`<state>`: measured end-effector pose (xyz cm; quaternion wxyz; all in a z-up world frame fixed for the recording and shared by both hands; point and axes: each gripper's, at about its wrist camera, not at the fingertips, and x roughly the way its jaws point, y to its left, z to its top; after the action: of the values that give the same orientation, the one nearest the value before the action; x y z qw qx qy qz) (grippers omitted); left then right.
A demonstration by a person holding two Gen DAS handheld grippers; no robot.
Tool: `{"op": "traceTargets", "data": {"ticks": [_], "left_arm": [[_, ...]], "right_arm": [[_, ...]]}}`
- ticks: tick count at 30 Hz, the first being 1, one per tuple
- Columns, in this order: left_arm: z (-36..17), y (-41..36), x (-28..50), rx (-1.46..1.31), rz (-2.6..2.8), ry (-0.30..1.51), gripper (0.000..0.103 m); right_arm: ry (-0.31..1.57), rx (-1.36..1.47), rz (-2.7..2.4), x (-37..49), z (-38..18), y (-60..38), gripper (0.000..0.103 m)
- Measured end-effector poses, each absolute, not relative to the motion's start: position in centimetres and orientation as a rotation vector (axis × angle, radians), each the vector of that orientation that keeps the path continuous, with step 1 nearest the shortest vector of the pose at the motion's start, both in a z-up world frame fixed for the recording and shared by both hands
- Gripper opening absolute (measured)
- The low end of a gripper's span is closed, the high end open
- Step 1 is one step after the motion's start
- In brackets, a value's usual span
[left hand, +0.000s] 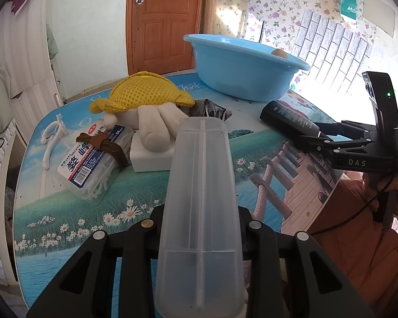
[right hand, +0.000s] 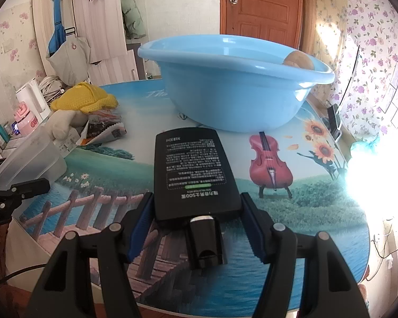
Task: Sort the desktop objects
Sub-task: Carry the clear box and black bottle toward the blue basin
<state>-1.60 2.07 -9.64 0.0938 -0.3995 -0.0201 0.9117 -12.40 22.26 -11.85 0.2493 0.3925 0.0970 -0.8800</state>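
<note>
Both tongs loaded, short of blue basin [right hand: 236, 90].

Left tongs [left hand: 199, 228] pinching frosted case [left hand: 201, 185], right tongs [right hand: 196, 206] pinching black tube [right hand: 193, 169]; long axes pointing forward, above surface [right hand: 318, 212]. Basin straight ahead, nearer right hand.

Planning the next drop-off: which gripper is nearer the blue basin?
Right. The right gripper, shut on the black tube, points straight at the blue basin just ahead. The left gripper, holding the translucent container, sits farther back.
</note>
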Motion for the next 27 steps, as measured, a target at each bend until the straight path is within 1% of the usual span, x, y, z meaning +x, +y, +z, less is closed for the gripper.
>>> {"op": "traceTargets", "data": {"ticks": [6,10,15,20,27], "left_arm": [[-8.5,2.2,-1.0,-1.147,2.702,-0.06,0.03],[-6.5,2.3,-0.9,-1.111,2.717,-0.065,0.03],[-4.9,2.4,-1.6,-1.099,2.734,-0.047,0.03],[-5.3,2.2,-2.0,-1.123,2.723,-0.06,0.03],[-6.2,3.0,-2.0,-1.163,2.691,-0.026,0.03]], "right_arm": [[0.222,1.053,-2.376,-11.8,-11.6,22.8,0.063],[0.203,0.951,-2.395,-10.7,-10.0,23.3,0.062],[0.197,0.89,-2.395,-9.9,-8.4,23.1,0.062],[0.208,0.916,-2.379,-10.4,-8.6,22.7,0.062],[0.208,1.01,-2.328,-10.6,-10.6,22.9,0.062]]}}
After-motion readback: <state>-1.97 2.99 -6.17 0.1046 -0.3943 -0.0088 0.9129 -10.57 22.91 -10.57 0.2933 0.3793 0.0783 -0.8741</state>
